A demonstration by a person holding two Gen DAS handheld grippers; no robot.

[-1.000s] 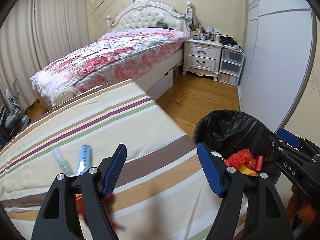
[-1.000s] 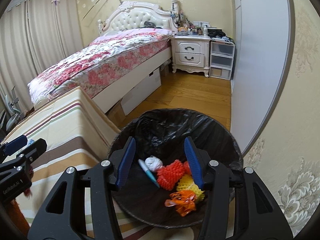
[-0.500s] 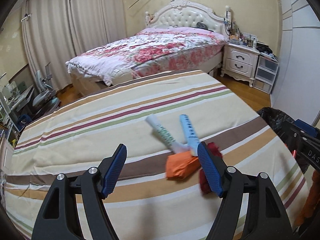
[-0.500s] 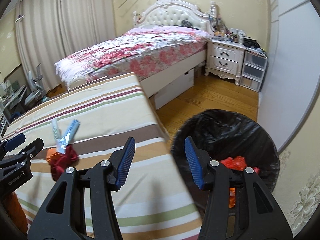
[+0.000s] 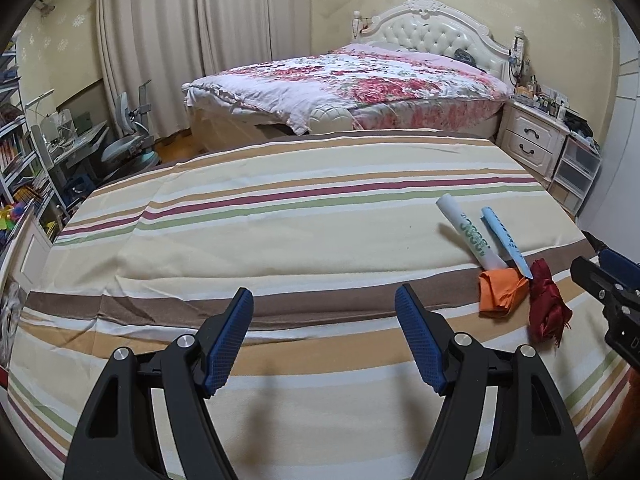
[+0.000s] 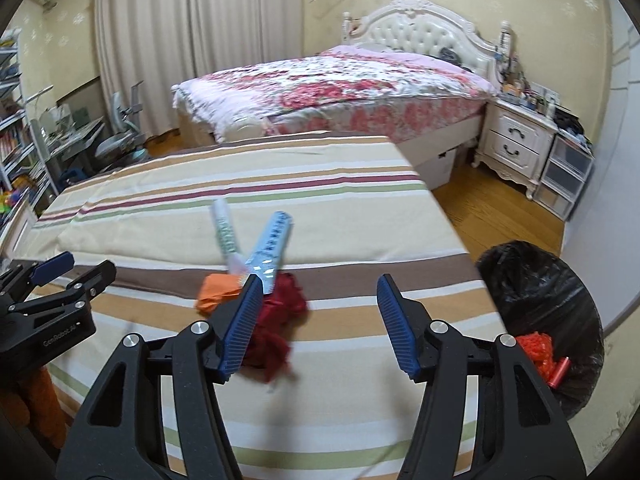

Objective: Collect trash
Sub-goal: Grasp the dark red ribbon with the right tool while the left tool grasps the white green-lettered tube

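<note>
On the striped cloth (image 5: 280, 220) lie a white tube with green print (image 5: 468, 236), a light blue tube (image 5: 504, 240), an orange crumpled piece (image 5: 500, 290) and a dark red crumpled piece (image 5: 546, 308). They also show in the right wrist view: white tube (image 6: 225, 232), blue tube (image 6: 270, 248), orange piece (image 6: 216, 292), red piece (image 6: 280, 316). My left gripper (image 5: 324, 338) is open and empty, left of the pile. My right gripper (image 6: 316, 322) is open and empty, just right of the red piece. The black-bagged trash bin (image 6: 536, 292) holds red and orange trash.
A floral bed (image 5: 352, 84) stands behind the striped surface. A white nightstand (image 6: 516, 140) and plastic drawers (image 6: 566, 180) stand at the right wall. A desk chair (image 5: 128, 144) and shelves are at the left. Wood floor (image 6: 480, 212) lies between bed and bin.
Both grippers swung left, away from the bin and over the striped cloth. The trash pile now sits right of the left gripper and at the right gripper's left finger.
</note>
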